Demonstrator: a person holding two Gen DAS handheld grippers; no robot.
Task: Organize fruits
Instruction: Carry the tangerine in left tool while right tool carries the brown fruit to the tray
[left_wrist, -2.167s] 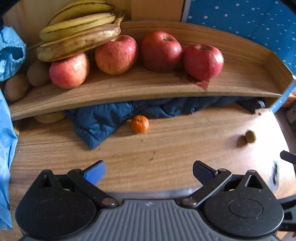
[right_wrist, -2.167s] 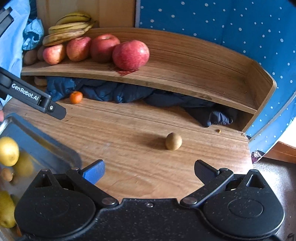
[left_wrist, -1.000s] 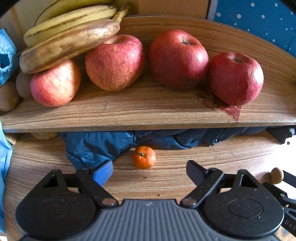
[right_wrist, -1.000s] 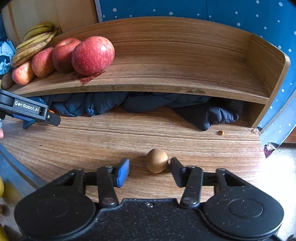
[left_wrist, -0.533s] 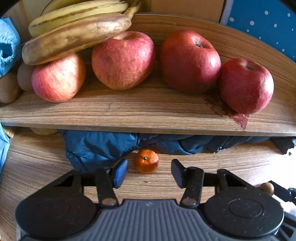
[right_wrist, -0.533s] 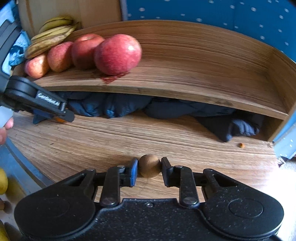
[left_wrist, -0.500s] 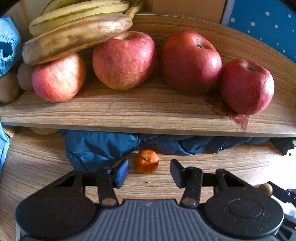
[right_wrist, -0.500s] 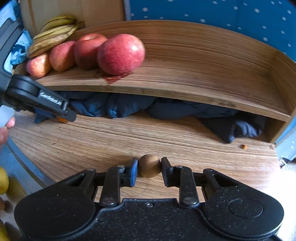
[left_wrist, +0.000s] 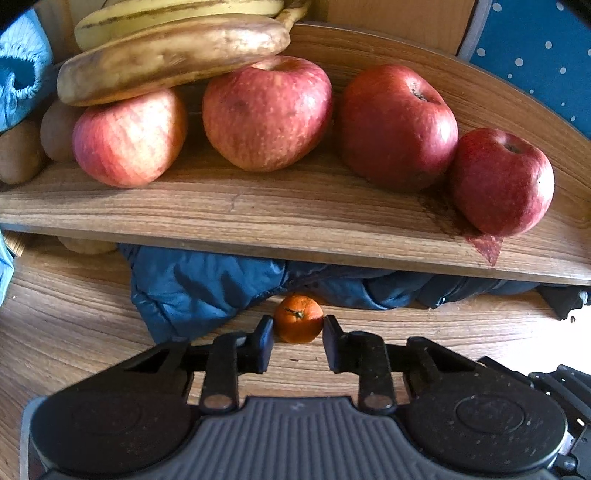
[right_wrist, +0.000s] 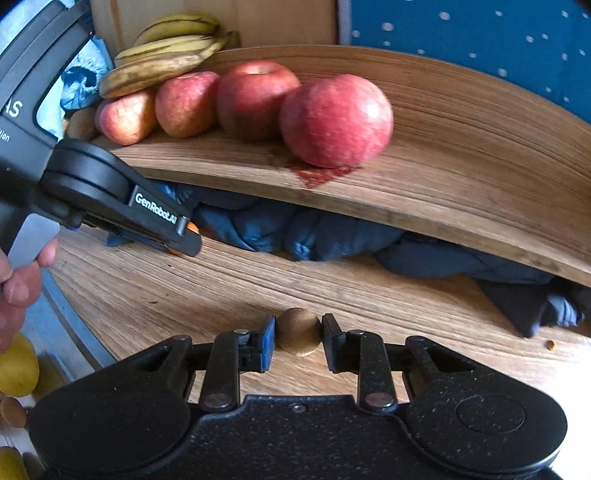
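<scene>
A small orange mandarin (left_wrist: 299, 320) lies on the wooden tabletop (left_wrist: 74, 332), just in front of a blue jacket. My left gripper (left_wrist: 298, 326) points down at it. Its jaws are closing, and both pads touch the mandarin's sides. In the right wrist view a small brown round fruit (right_wrist: 298, 332) sits between the pads of my right gripper (right_wrist: 298, 326), which is shut on it just above the table. The left gripper (right_wrist: 181, 240) shows there at the left, hiding all but a sliver of the mandarin.
A curved wooden shelf (left_wrist: 295, 218) holds several red apples (left_wrist: 266, 110), bananas (left_wrist: 173, 55) and brown fruits (left_wrist: 18, 151). A blue jacket (left_wrist: 207, 291) is stuffed under it. A metal tray (right_wrist: 70, 343) with yellow fruits (right_wrist: 16, 365) lies lower left. A hand (right_wrist: 18, 288) grips the left tool.
The left jaws have closed in from wide apart onto the mandarin. The right gripper closed on the brown fruit and shifted left with it, nearer the left gripper.
</scene>
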